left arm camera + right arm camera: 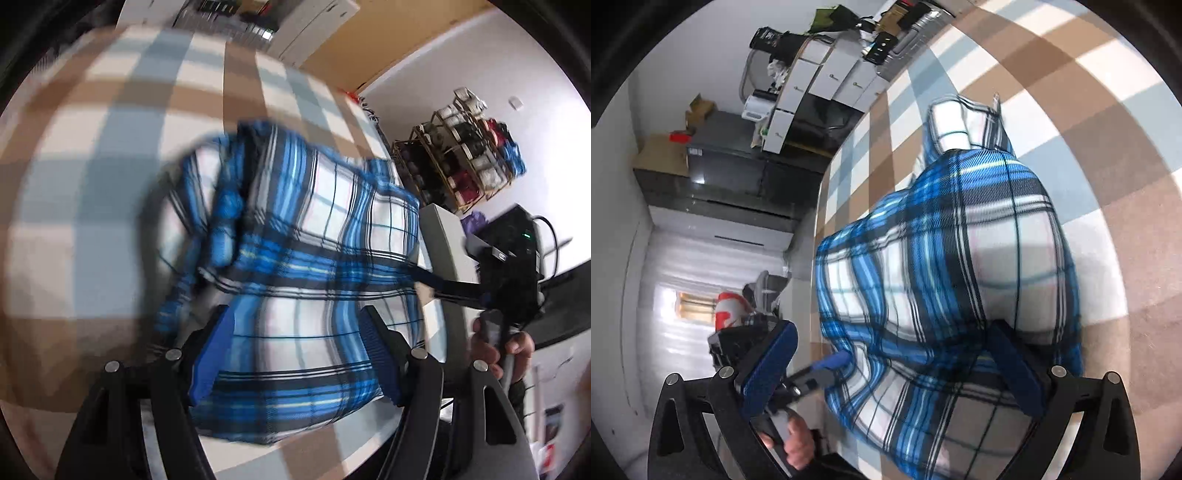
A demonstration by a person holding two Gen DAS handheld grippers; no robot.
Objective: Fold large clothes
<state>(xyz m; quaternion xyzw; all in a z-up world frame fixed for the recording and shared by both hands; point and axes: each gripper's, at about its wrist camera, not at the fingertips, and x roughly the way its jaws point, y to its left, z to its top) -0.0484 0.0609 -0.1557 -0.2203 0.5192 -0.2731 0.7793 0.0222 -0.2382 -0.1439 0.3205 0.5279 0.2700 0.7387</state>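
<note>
Surface: checked cloth [92, 192] in brown, pale blue and white covers the counter, giving a broad flat bed for folding.
Shirt: the blue plaid shirt [314, 258] lies near the middle of the cloth, bunched and part-folded, one white-checked part [960, 125] trailing toward the far side; it probably sits central so both sides can be reached.
Left gripper: left gripper [295, 354] hovers over the shirt's near edge, jaws released, blue pads apart with fabric seen between them but not pinched; it looks placed to take that edge.
Right gripper: right gripper [897, 365] also stands open above the shirt, nothing clamped; whether its pads touch the fabric I cannot tell.
Hands: a hand [502, 350] grips the right tool's handle at the counter's edge; the other hand [799, 443] holds the left tool.
Stage: judged from the rumpled lie, folding is under way, not finished.
Room: rack [461, 158] of jars by a white wall; white drawers [827, 77] and a dark cabinet [731, 166] beyond the counter.
</note>
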